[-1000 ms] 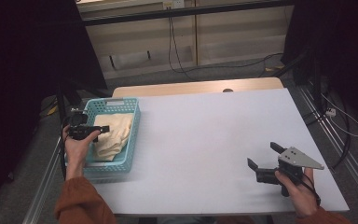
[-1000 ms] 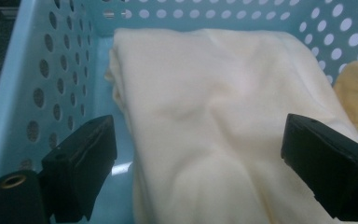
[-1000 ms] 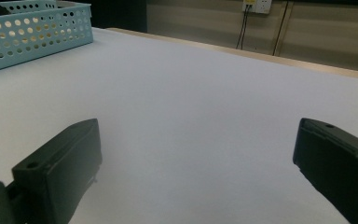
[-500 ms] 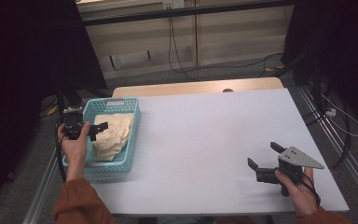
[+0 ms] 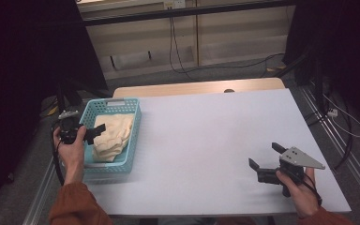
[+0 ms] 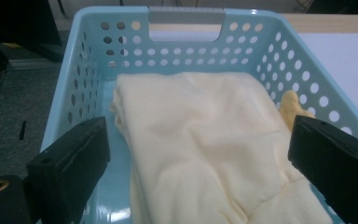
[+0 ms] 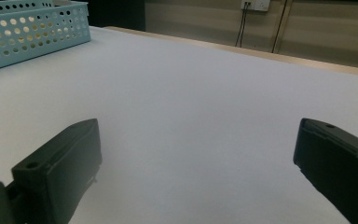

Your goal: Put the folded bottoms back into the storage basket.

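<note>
Sitting at the left edge of the white table (image 5: pixel 206 136) in the high view, a light blue perforated basket (image 5: pixel 133 140) holds a folded pale yellow cloth (image 5: pixel 112 136) that fills most of its floor. The left gripper (image 5: pixel 96 131) is held by the person's left hand (image 5: pixel 72 150) just outside the basket's left wall, its jaws spread and reaching over the rim toward the cloth without touching it. At the lower right of that view, the right gripper (image 5: pixel 265 161) rests in the right hand (image 5: pixel 302 192) near the table's front edge, jaws parted around nothing, well apart from the basket. A bare stretch of tabletop lies between the two. Beyond the table's far edge, cables (image 5: pixel 183 56) hang down a pale wall panel, and dark curtains frame both sides.

The left gripper view brings out what the high view cannot: the basket's grey-trimmed handle slot (image 6: pixel 186 21) at the top centre, rows of round holes in the walls, and a darker yellow fold (image 6: pixel 291 107) tucked against the right-hand wall. The cloth (image 6: pixel 200 149) lies between the two open jaws.

The right gripper view looks low across the empty table (image 7: pixel 205 93), with a corner of the basket (image 7: pixel 28 32) in the upper left and a wall socket (image 7: pixel 254 4) at the top.
</note>
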Action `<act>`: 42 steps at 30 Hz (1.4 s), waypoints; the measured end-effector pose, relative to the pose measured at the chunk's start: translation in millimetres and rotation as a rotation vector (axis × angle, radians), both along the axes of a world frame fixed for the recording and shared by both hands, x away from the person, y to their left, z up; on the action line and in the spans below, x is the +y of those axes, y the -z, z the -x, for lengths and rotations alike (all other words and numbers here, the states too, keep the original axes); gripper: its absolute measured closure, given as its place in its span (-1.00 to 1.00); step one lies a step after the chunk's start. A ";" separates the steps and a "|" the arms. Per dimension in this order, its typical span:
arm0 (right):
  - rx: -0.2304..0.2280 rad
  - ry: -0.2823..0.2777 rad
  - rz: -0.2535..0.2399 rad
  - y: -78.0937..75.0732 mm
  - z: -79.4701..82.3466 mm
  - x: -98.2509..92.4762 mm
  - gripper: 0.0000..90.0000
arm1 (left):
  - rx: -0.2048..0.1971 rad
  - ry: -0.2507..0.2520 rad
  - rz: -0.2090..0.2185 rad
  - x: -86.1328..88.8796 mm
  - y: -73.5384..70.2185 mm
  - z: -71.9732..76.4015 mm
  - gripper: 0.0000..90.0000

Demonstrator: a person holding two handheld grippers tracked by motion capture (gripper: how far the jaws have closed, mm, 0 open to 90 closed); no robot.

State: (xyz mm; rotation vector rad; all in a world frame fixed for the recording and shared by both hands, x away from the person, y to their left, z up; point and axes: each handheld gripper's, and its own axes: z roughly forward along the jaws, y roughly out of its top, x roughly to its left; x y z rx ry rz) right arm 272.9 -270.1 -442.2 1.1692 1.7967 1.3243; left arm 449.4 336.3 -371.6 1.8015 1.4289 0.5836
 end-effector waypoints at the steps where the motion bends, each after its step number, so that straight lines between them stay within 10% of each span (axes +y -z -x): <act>1: -0.002 -0.001 0.000 0.0 0.0 0.2 -0.98 | -0.001 0.010 -0.005 -0.6 -1.1 0.4 -0.87; 13: 0.002 0.002 -0.002 0.9 -0.9 -0.6 -0.98 | -0.098 0.060 0.076 2.6 -6.5 15.2 -0.89; 25: 0.003 0.004 -0.009 1.2 -0.9 -2.1 -0.98 | -0.177 0.091 0.066 -2.7 -10.6 37.9 -0.86; 42: 0.004 0.001 -0.002 1.5 -1.6 -1.0 -0.98 | -0.163 0.101 0.090 -13.4 -5.1 61.7 -0.88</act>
